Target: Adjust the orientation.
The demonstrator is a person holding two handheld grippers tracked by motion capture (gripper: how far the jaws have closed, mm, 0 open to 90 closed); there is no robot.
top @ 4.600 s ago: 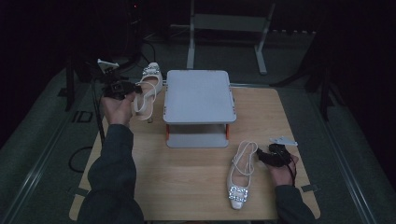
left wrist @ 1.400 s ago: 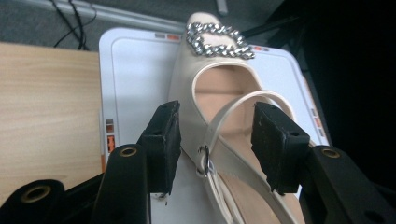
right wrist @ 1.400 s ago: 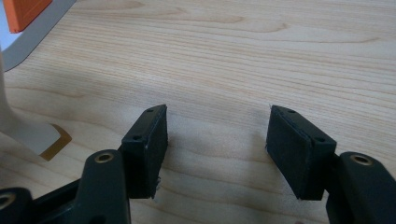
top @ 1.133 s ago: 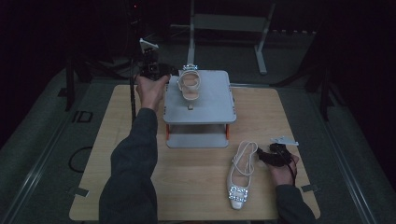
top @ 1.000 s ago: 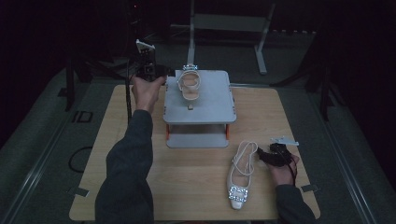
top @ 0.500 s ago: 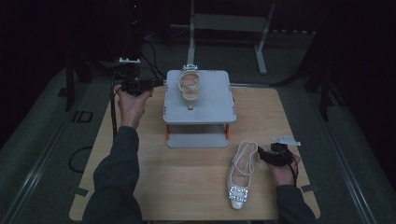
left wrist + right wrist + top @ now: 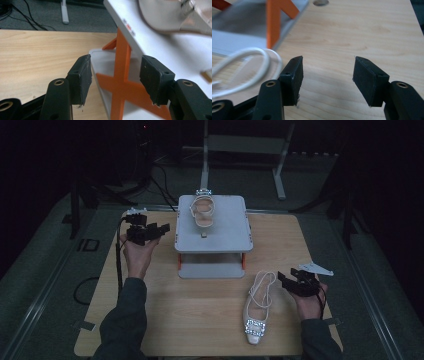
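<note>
One white strappy sandal (image 7: 202,212) lies on the top shelf of a small grey rack (image 7: 227,232) with orange legs, at the table's middle back. Its sole (image 7: 172,17) fills the upper right of the left gripper view. My left gripper (image 7: 162,228) hovers open and empty just left of the rack; its jaws frame an orange leg (image 7: 121,75). The matching sandal (image 7: 256,312) with a jewelled buckle rests on the table at front right. My right gripper (image 7: 283,280) stands open just right of that sandal's heel strap (image 7: 244,71), holding nothing.
The wooden table (image 7: 170,305) has free room at front left and right of the rack. Cables (image 7: 160,175) and a metal stand (image 7: 245,145) lie on the dark floor behind. A cable (image 7: 119,265) trails along the left forearm.
The left gripper carried the first sandal onto the rack's top shelf, let it go, and has drawn back left and toward the person. The right gripper has stayed put.
</note>
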